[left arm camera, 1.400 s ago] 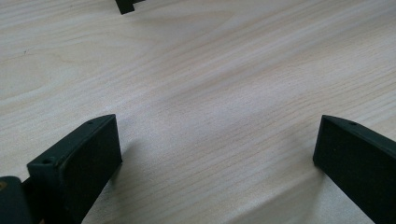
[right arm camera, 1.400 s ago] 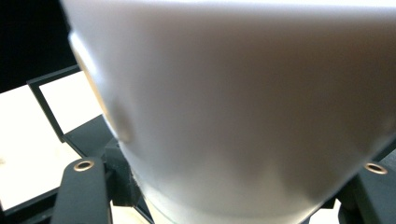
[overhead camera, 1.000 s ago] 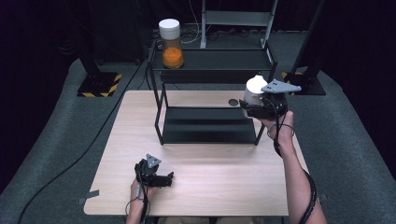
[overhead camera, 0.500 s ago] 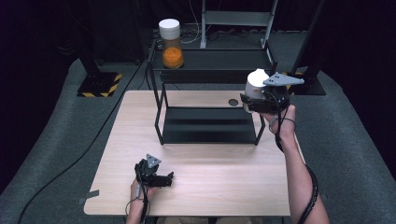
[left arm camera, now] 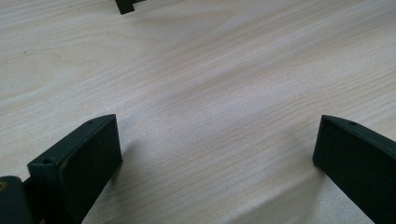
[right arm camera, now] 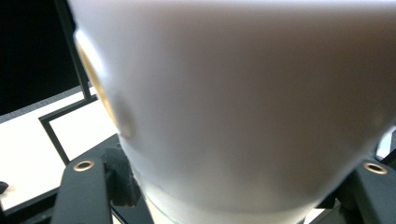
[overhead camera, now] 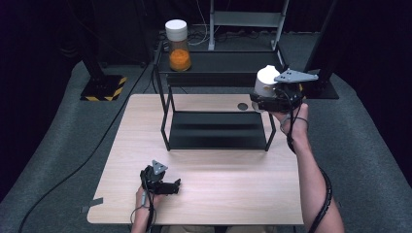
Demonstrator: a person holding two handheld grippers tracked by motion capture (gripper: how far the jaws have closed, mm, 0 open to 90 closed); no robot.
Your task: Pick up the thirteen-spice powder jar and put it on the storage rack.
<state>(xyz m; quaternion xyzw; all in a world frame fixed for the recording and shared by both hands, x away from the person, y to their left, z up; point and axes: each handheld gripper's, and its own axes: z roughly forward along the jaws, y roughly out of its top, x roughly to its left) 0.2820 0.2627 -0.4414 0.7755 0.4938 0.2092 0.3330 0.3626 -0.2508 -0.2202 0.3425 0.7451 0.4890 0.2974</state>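
Note:
My right gripper [overhead camera: 262, 98] is shut on a jar with a white lid [overhead camera: 266, 79], held in the air at the right end of the black shelf's top board [overhead camera: 218, 65]. In the right gripper view the pale jar [right arm camera: 252, 107] sits close up between the two black jaws of that gripper [right arm camera: 226, 184]. A second jar with orange contents and a white lid [overhead camera: 178, 44] stands at the left end of the top board. My left gripper [overhead camera: 176, 186] rests on the wooden table [overhead camera: 218, 199] near the front edge. In the left gripper view its jaws [left arm camera: 217, 140] stand wide open over bare wood.
The black two-level shelf has a lower board [overhead camera: 216, 130] on the table's far half. A small dark round spot [overhead camera: 242, 106] lies on the table behind it. Black stands and cables sit on the grey floor beyond the table.
My right gripper has lifted the white-lidded jar slightly, toward the shelf's top board. The left gripper has stayed put.

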